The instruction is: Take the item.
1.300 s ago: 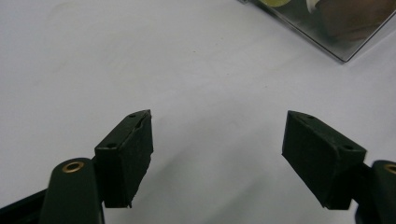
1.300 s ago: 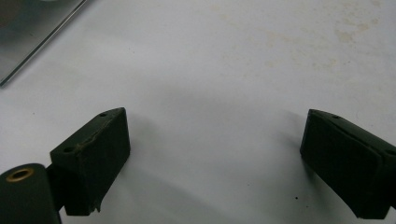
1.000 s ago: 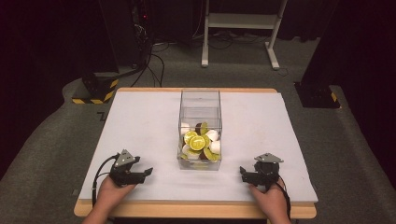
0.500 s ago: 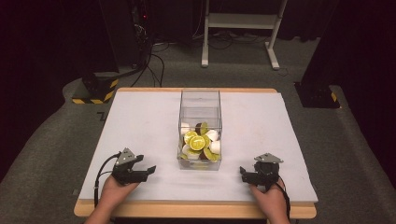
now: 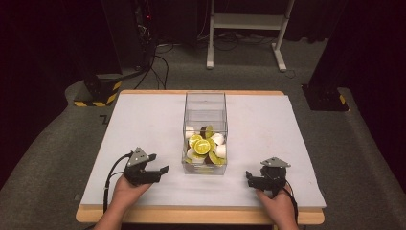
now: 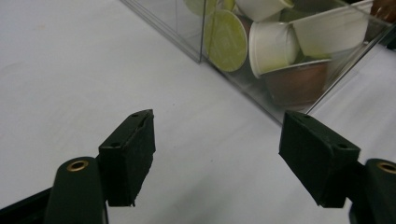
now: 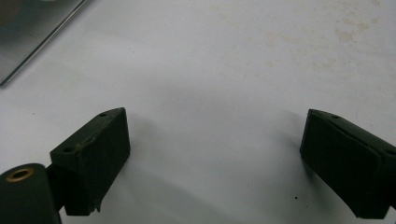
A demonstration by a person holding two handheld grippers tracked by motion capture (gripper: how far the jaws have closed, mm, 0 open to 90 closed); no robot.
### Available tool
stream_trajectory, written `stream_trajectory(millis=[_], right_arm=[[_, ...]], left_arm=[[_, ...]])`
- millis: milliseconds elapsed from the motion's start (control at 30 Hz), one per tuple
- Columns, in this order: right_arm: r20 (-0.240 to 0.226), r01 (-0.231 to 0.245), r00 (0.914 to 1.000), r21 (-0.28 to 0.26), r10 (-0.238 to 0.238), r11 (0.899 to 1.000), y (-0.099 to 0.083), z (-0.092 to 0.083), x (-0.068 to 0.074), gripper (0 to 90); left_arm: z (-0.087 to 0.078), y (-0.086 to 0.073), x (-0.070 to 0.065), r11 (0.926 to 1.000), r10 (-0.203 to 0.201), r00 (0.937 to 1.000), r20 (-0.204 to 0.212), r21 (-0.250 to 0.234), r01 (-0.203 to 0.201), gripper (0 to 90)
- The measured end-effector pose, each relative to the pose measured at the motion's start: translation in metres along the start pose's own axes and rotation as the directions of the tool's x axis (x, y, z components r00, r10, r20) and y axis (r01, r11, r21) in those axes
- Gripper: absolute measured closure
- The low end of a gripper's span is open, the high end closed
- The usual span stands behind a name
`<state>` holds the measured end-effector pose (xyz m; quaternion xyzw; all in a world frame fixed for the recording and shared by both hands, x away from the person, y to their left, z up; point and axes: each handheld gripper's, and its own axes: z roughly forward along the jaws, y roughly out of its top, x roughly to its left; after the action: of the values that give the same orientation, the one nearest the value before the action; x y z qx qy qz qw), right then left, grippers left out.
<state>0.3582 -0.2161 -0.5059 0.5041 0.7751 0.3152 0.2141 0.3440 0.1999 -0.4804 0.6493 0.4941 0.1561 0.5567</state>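
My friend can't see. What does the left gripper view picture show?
Two black open tongs with nothing between them point at a clear box of small coffee cups, green, white and brown, on a white table.

Clear box (image 5: 205,103): capsules (image 5: 205,146) lime-green, cream-white, brown. Desk (image 5: 143,120): white top, tan wood edge. Hand-held grippers, left (image 5: 160,170) and right (image 5: 250,178): black, grey plates.

Left gripper (image 5: 160,171) closing (nothing between) — right gripper (image 5: 250,178) agape.
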Motion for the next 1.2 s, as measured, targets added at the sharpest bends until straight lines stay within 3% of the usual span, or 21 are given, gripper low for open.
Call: stream_trajectory(millis=[33, 233, 400, 533, 700, 967, 1200], right_arm=[[0.000, 0.000, 1.0000, 0.000, 0.000, 1.000, 0.000, 0.000, 0.000, 8.1], [0.000, 0.000, 1.0000, 0.000, 0.000, 1.000, 0.000, 0.000, 0.000, 8.2], [0.001, 0.001, 1.0000, 0.000, -0.001, 1.000, 0.000, 0.000, 0.000, 8.2], [0.001, 0.000, 1.0000, -0.002, 0.000, 1.000, 0.000, 0.000, 0.000, 8.1], [0.000, 0.000, 1.0000, -0.001, 0.000, 1.000, 0.000, 0.000, 0.000, 8.1], [0.000, -0.001, 1.0000, -0.001, 0.001, 1.000, 0.000, 0.000, 0.000, 8.1], [0.000, 0.000, 1.0000, -0.001, 0.000, 1.000, 0.000, 0.000, 0.000, 8.1]], left_arm=[[0.000, 0.002, 0.000, 0.9999, 0.013, 0.9999, 0.002, 0.001, -0.013, 27.4], [-0.002, 0.010, -0.005, 0.9997, -0.010, 0.9999, 0.002, -0.023, 0.010, 27.8], [-0.007, 0.016, -0.011, 0.9996, 0.023, 0.9997, 0.002, -0.014, -0.023, 28.1], [-0.008, 0.017, -0.015, 0.9996, 0.004, 0.9999, 0.012, -0.030, -0.003, 28.2], [-0.007, 0.016, -0.015, 0.9996, 0.021, 0.9996, 0.021, -0.017, -0.021, 28.6], [-0.003, 0.020, -0.022, 0.9992, 0.037, 0.9975, 0.060, -0.017, -0.036, 28.6], [-0.001, 0.031, -0.033, 0.9983, 0.033, 0.9953, 0.091, -0.052, -0.028, 28.7]])
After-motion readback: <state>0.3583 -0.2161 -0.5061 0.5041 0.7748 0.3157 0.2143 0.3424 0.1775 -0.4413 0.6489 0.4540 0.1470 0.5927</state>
